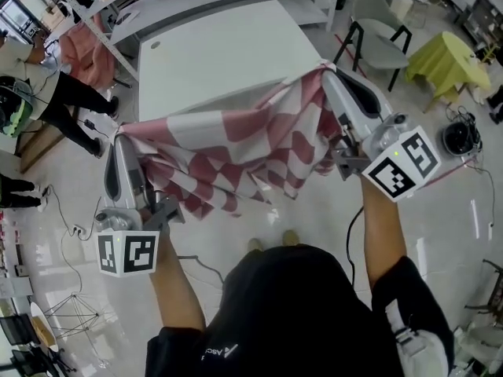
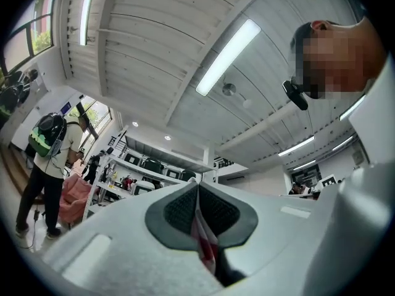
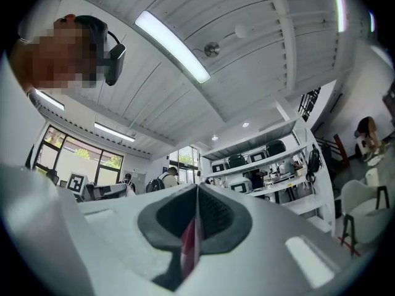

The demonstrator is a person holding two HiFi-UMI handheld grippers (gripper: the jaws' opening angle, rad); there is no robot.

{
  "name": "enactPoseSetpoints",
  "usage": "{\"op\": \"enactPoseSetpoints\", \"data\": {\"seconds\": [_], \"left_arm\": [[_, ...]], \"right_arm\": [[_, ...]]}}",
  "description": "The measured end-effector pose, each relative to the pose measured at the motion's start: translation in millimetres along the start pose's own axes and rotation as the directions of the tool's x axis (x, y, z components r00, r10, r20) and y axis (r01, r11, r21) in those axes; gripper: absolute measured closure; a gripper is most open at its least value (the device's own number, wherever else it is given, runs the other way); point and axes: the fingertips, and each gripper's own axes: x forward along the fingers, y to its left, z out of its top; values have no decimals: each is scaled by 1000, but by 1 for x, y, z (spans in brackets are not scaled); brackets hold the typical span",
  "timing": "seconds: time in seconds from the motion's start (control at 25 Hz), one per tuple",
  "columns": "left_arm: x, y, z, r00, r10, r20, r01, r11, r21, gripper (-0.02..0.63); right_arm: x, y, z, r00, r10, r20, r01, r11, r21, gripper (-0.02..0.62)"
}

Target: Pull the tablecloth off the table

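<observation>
The red-and-white checked tablecloth (image 1: 236, 159) hangs in the air between my two grippers, clear of the white table (image 1: 220, 57) behind it. My left gripper (image 1: 120, 137) is shut on the cloth's left corner, and a strip of the cloth (image 2: 203, 242) shows pinched between its dark pads (image 2: 179, 211). My right gripper (image 1: 328, 71) is shut on the right corner; a red strip of the cloth (image 3: 190, 248) sits between its pads (image 3: 216, 217). Both gripper views point up at the ceiling.
A grey chair (image 1: 377, 42) stands right of the table, with a yellow-green draped stool (image 1: 448, 61) beyond it. A person (image 1: 47, 93) stands at the left by a pink cloth (image 1: 82, 53). Cables and a tripod (image 1: 71, 309) lie on the floor at lower left.
</observation>
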Motion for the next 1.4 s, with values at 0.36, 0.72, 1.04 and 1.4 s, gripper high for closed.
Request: {"op": "enactPoseSetpoints", "data": {"seconds": [0.36,0.72,1.04,1.4], "left_arm": [[7,-19,-17,1000,-4,1,4,1000,-6,597],[14,-11,-22,1000,-9,-5,9,1000,-22,597],[11,-4,-20,1000,-22,-4,21,999,-33,597],[18,7,-9,999,-30,-14,29,999,-40,597]], "right_arm": [[-27,-24,-16,999,-30,-29,31,999,18,589],[-21,-23,-26,998,-38,-51,39,999,10,590],[-19,-14,-26,997,-53,-56,53,999,-1,590],[-5,-7,-18,996,-63,-59,63,998,-2,589]]}}
